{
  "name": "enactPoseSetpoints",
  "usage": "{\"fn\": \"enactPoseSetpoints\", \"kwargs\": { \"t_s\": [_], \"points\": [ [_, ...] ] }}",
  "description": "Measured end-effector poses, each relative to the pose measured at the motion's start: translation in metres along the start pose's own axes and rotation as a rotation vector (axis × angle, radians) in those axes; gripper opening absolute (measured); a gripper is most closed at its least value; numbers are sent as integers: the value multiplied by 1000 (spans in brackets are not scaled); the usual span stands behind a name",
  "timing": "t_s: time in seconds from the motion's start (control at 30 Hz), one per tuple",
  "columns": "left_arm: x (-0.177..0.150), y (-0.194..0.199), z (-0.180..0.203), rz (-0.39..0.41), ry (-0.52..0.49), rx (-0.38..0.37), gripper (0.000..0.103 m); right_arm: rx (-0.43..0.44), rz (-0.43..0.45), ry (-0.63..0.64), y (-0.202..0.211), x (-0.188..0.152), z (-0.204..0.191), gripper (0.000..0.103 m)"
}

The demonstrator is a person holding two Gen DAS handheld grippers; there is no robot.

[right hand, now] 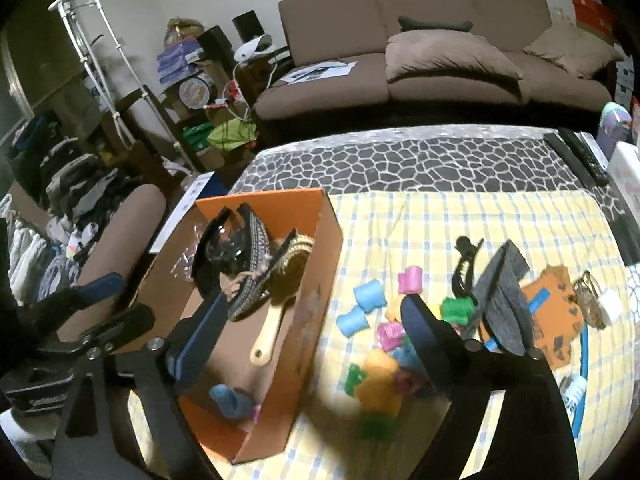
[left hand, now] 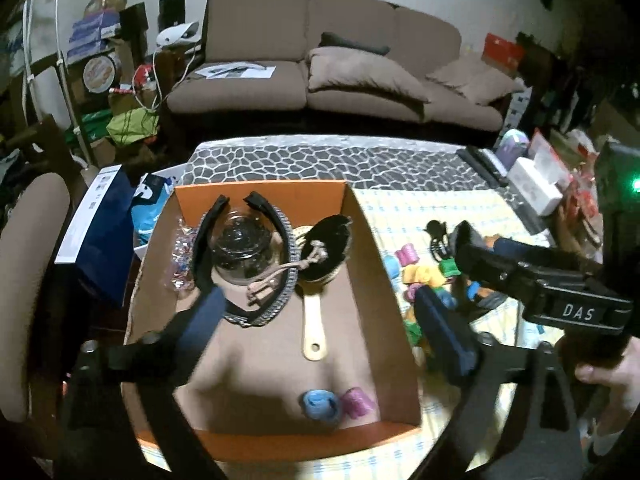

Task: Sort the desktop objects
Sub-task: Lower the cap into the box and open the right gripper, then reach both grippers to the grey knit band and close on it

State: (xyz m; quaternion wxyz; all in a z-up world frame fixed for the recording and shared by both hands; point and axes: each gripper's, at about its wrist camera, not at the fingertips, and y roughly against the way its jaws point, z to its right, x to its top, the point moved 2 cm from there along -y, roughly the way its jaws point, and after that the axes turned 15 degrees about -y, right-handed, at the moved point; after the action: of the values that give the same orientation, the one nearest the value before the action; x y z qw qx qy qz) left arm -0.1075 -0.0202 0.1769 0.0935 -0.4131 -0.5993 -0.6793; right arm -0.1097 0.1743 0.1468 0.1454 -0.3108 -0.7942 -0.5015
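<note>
An orange cardboard box (left hand: 260, 192) holds black headbands (left hand: 204, 248), a glass jar (left hand: 240, 252), a wooden hairbrush (left hand: 326, 252), a blue hair roller (left hand: 320, 402) and a pink one (left hand: 358, 400). My left gripper (left hand: 320, 308) hangs open above the box with nothing between its fingers. To the box's right, coloured rollers (right hand: 368, 296) lie heaped on the yellow checked cloth (right hand: 440, 220), beside a black claw clip (right hand: 464, 264) and a grey fabric piece (right hand: 504, 300). My right gripper (right hand: 314, 304) is open and empty, straddling the box's right wall (right hand: 316, 272) and the roller pile.
A person's hand (left hand: 608, 372) holds the right gripper. Remote controls (right hand: 580, 156) and a white box (left hand: 536, 188) sit at the table's far right. A brown sofa (left hand: 340, 60) stands behind, a chair (left hand: 28, 260) and floor clutter to the left.
</note>
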Motion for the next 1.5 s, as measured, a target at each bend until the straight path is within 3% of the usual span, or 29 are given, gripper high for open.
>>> {"fn": "enactPoseSetpoints", "kwargs": {
  "t_s": [0.1, 0.47, 0.8, 0.97, 1.33, 1.5],
  "points": [
    [-2, 5, 11, 1, -10, 3, 101, -3, 10, -14, 9, -5, 8, 102],
    [-8, 4, 52, 15, 10, -41, 103, -71, 1, -32, 36, -20, 55, 102],
    [-20, -30, 130, -11, -40, -157, 103, -149, 5, -126, 62, -16, 128, 102],
    [-23, -50, 164, -25, -121, -161, 103, -155, -6, -176, 57, -20, 156, 102],
    [-19, -109, 202, -57, -287, -131, 103, -104, -28, -263, 38, -14, 183, 102],
    [-16, -134, 205, -82, -279, -139, 97, -106, -48, -248, 19, -10, 186, 92]
  ]
}}
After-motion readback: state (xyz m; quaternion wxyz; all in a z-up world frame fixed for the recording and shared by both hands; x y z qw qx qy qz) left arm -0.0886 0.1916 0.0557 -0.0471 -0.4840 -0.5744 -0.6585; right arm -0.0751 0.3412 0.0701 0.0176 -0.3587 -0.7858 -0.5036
